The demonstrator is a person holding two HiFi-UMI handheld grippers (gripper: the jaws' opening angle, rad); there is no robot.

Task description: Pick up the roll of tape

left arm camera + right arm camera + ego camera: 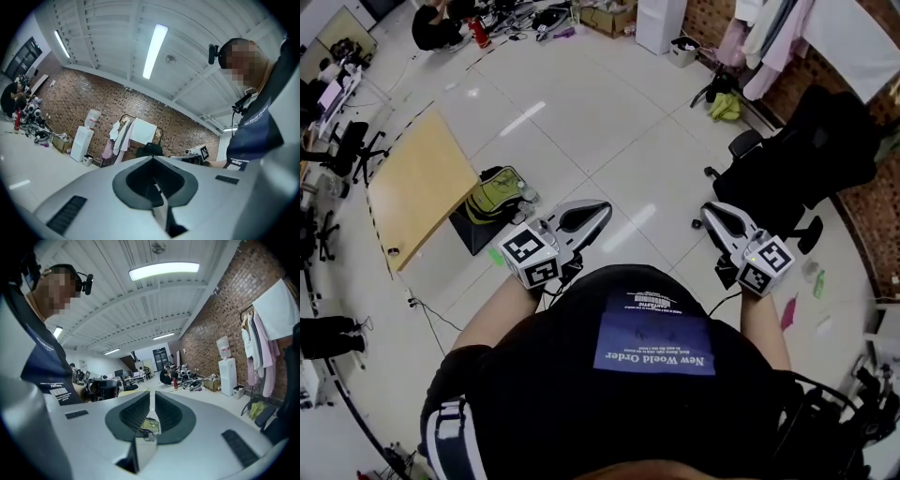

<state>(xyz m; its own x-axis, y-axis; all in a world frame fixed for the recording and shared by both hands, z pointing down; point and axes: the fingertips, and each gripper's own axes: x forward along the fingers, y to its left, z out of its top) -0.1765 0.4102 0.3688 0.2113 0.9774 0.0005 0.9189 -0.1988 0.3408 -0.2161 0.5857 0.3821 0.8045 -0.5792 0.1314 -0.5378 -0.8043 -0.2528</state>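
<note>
Above the pale tiled floor, the left gripper is clenched, its jaws pressed together on nothing, while the right gripper shows a narrow slit between its jaws, with nothing held there either. To the left stand a wooden table and a green backpack beside it. No view lets the roll of tape be made out, so its look and place cannot be told.

Left gripper: white and grey shell; cube bears black-and-white square markers. To its left: yellow-green backpack, tan tabletop. Ahead of it: red-brown brick wall.
</note>
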